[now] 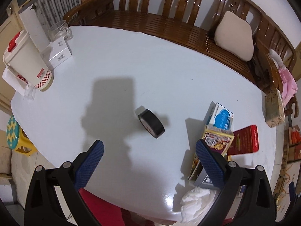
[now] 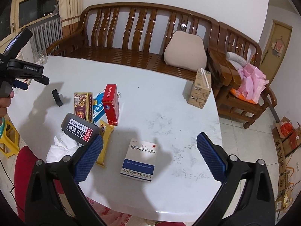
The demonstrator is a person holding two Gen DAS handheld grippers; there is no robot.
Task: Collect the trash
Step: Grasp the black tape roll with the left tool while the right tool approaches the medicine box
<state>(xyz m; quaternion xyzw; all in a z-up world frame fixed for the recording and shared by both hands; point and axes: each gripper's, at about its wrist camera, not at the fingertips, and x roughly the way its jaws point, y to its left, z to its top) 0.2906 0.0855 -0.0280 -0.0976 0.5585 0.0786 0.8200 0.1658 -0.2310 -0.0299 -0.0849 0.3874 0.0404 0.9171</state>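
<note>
The right gripper (image 2: 149, 154) hovers with jaws wide apart directly over the white-and-blue medicine box (image 2: 140, 160), which lies flat on the surface (image 2: 169, 98) near its front edge, long axis running away from the jaws. The left gripper (image 1: 149, 162), jaws also apart and empty, faces a black tape roll (image 1: 151, 123), so the right one looks nearer the box.

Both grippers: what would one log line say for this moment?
left gripper: open, above black tape roll | right gripper: open, above white medicine box | held: nothing | table: trash uncollected
</note>
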